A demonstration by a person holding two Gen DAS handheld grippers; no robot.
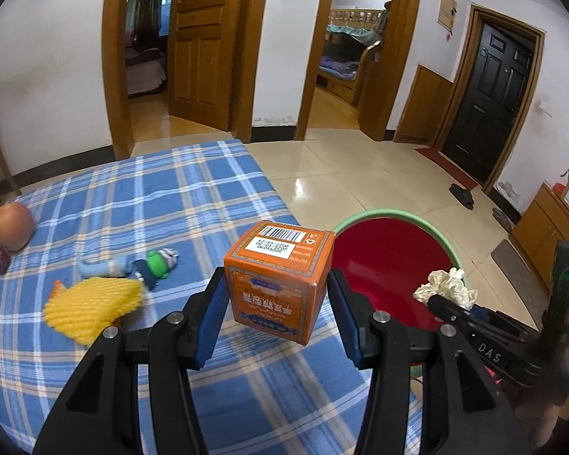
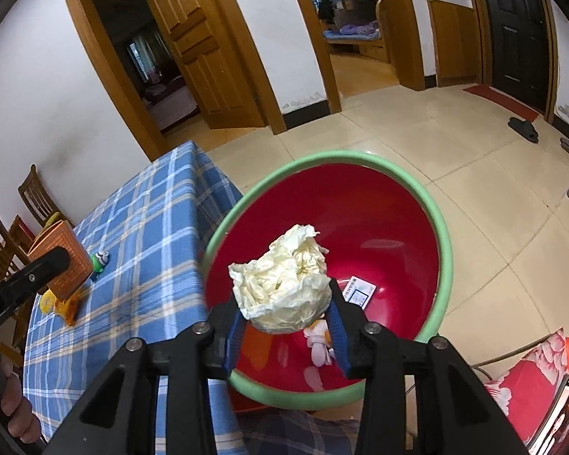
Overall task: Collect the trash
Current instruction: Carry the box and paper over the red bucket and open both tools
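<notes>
While my left gripper tilts down over the bench, clamping the orange box at frame centre, my right gripper angles down, pinching the crumpled paper above the red bin at centre.

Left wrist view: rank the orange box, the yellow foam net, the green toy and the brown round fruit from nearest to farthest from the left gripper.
1. Orange box, between the left gripper fingers.
2. Yellow foam net, on the cloth just left of the gripper.
3. Green toy, a little beyond the net.
4. Brown round fruit, far left near the table edge.
</notes>
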